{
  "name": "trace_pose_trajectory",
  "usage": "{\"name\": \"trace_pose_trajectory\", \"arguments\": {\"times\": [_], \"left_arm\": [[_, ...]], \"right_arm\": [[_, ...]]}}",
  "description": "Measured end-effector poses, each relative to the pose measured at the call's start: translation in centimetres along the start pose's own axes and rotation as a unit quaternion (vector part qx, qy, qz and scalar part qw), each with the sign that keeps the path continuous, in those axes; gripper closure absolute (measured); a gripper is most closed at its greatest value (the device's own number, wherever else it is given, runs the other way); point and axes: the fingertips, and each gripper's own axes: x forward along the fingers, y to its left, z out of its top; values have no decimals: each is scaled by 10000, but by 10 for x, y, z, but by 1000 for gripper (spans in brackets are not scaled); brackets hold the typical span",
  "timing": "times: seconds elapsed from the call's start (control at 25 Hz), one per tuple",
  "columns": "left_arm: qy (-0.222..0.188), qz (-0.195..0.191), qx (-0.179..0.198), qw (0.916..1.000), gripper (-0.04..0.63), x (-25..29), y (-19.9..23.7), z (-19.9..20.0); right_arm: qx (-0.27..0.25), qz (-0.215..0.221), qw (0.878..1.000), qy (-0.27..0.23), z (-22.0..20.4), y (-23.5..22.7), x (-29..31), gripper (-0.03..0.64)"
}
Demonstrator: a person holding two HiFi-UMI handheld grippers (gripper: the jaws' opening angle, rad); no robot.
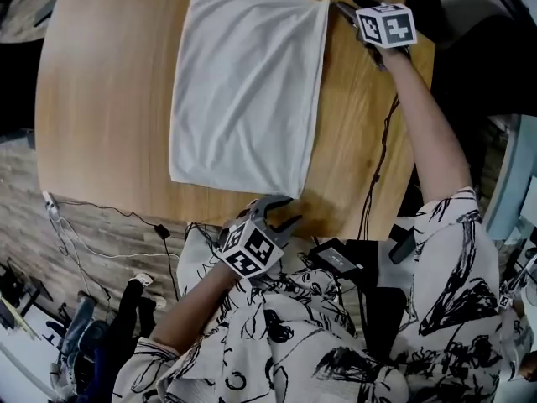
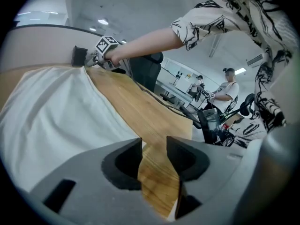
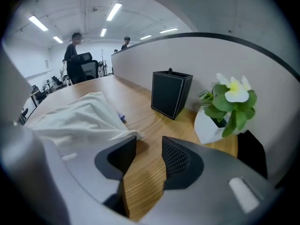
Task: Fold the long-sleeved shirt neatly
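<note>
1. Beside the shirt's [image 1: 247, 91] near right corner, the left gripper [image 1: 289, 211] hangs over the table's [image 1: 109, 99] near edge; its jaws stand a little apart with only bare wood between them, and the cloth lies just beside one jaw
2. The shirt lies flat as a folded white rectangle; its near hem runs close to the table's near edge, leaving a thin strip of wood
3. Left of the shirt in the head view is a wide stretch of bare wood; right of it the strip is narrower, and a black cable [image 1: 377, 168] trails along its outer part
4. At the shirt's far right corner the right gripper [image 1: 344, 8] has its jaws narrowly parted and empty, with the cloth's tip just beside one jaw
5. Beyond the shirt's far edge a black box [image 3: 171, 93] and a potted plant [image 3: 224, 110] stand near a curved partition [image 3: 234, 55]
</note>
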Motion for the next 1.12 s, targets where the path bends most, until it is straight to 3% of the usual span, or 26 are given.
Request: {"name": "trace_pose_trajectory", "arguments": {"times": [0.32,0.64,0.84,1.0,1.12], "left_arm": [[16,375,176,9991,413,-33,12,5],[-187,1183,284,9924,393,-106,58,22],[-296,1907,672,9789,391,-191,131,55],[-265,2304,1093,9666,393,-251,204,88],[-283,2386,1347,9613,393,-272,258,111]], "right_arm": [[309,-268,9987,-302,-5,-9,-64,425],[600,-50,9936,-953,14,49,-130,416],[1108,88,9848,-1332,2,112,-178,411],[1189,-45,9865,-1125,-32,169,-192,408],[1228,-149,9886,-857,-53,202,-184,408]]}}
